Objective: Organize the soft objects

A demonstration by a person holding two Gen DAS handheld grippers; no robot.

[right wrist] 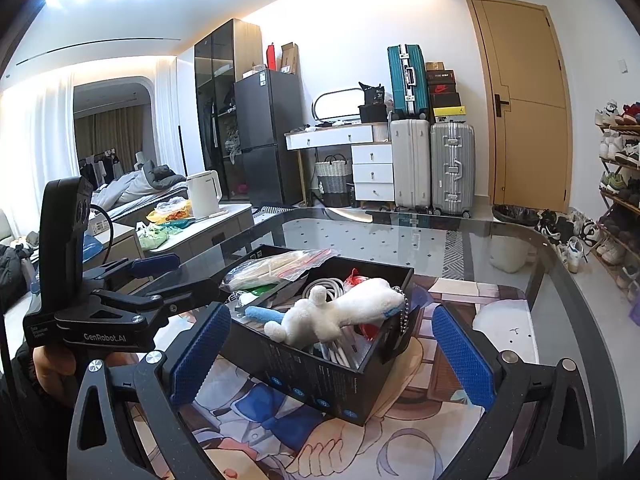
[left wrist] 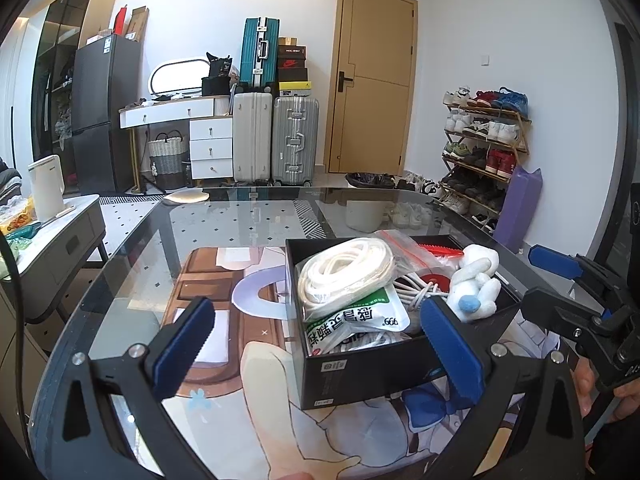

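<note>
Both tools hover level over the surface (left wrist: pixel 132 240), angled toward the black box (right wrist: pixel 320 384). The left tool (left wrist: pixel 320 336) and right tool (right wrist: pixel 332 356) gape wide, holding nothing.

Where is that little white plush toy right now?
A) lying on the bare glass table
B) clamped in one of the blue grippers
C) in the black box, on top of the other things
C: the white plush toy lies atop the clutter inside the black box, no gripper touching it.

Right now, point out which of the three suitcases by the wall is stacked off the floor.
The teal suitcase: it stands on top of the white suitcase, while the silver suitcase beside them sits on the floor.
</note>
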